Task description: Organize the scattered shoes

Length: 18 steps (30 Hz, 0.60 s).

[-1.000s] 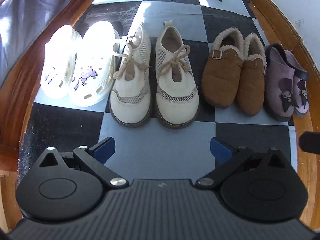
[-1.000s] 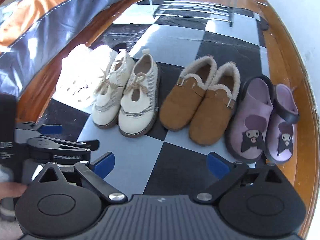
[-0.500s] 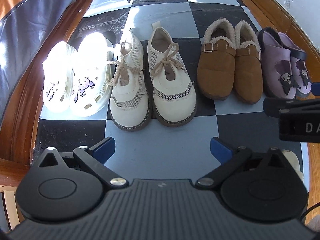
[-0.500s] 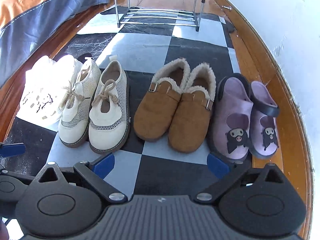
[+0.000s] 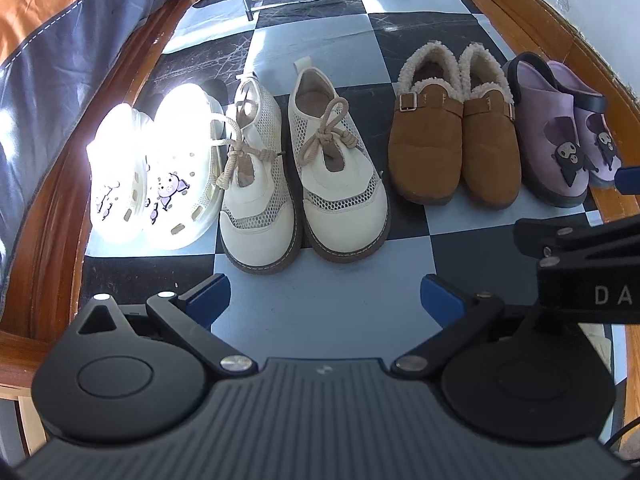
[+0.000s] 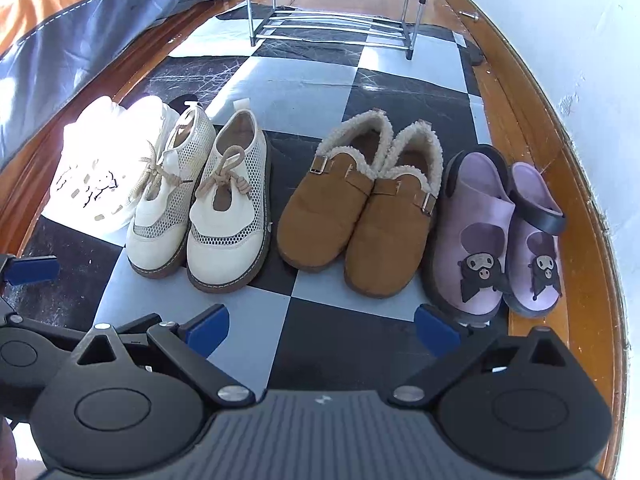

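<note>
Four pairs of shoes stand in one row on a black-and-pale checkered floor mat (image 6: 320,80), toes toward the cameras. From left to right they are the white clogs (image 5: 160,168), glaring in a patch of sun with small charms on top; the cream lace-up shoes (image 5: 304,176) with mesh sides; the brown fleece-lined slippers (image 6: 360,216) with side buckles; and the purple clogs (image 6: 496,232) with dark cartoon figures on the toes. Within each pair the shoes sit just beside each other or touching, and the white clogs press against the left cream shoe.

The left gripper (image 5: 325,300) hangs over the near edge of the mat in front of the cream pair, its jaws spread wide with nothing between them. The right gripper (image 6: 322,326) hangs in front of the brown slippers, jaws likewise wide and holding nothing. Each gripper's black frame juts into the other's view at the side, and in the left view it overlaps the toe of the rightmost purple clog.

At the far end of the mat stands a metal shoe rack (image 6: 332,4); no shoes show on the rungs in view. A bed with an orange and blue-grey cover (image 5: 60,40) runs along the left, a white wall (image 6: 560,40) along the right, with wooden floor (image 6: 576,240) showing beside the mat.
</note>
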Tool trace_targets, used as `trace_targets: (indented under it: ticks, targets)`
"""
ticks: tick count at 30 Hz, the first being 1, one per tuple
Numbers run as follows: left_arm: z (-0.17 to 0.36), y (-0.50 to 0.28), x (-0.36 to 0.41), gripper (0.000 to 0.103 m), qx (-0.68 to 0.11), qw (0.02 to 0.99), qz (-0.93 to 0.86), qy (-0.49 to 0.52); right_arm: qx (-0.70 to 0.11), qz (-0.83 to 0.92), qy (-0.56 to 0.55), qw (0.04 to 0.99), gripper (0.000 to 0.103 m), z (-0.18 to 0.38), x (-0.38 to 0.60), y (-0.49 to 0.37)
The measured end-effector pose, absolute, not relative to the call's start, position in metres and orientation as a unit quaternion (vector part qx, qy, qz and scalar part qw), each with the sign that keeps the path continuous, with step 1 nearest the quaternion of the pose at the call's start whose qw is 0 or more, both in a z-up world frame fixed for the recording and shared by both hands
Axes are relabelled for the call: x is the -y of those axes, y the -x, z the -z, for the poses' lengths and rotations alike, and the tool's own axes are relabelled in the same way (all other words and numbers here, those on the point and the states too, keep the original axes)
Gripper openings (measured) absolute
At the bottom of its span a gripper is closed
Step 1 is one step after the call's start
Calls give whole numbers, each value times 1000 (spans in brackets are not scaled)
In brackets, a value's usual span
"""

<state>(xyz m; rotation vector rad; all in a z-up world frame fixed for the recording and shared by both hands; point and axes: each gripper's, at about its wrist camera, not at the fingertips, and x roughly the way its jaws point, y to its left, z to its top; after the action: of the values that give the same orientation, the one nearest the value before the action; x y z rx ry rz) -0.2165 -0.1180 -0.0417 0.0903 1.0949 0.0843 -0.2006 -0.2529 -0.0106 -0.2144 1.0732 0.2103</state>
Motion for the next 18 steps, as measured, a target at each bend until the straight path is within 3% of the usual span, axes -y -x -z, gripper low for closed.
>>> trace_targets:
  ticks: [18]
  targets:
    - [34,222,113,103,-503,864,-28,-21,-503,-90,104,854,100,4,257,198]
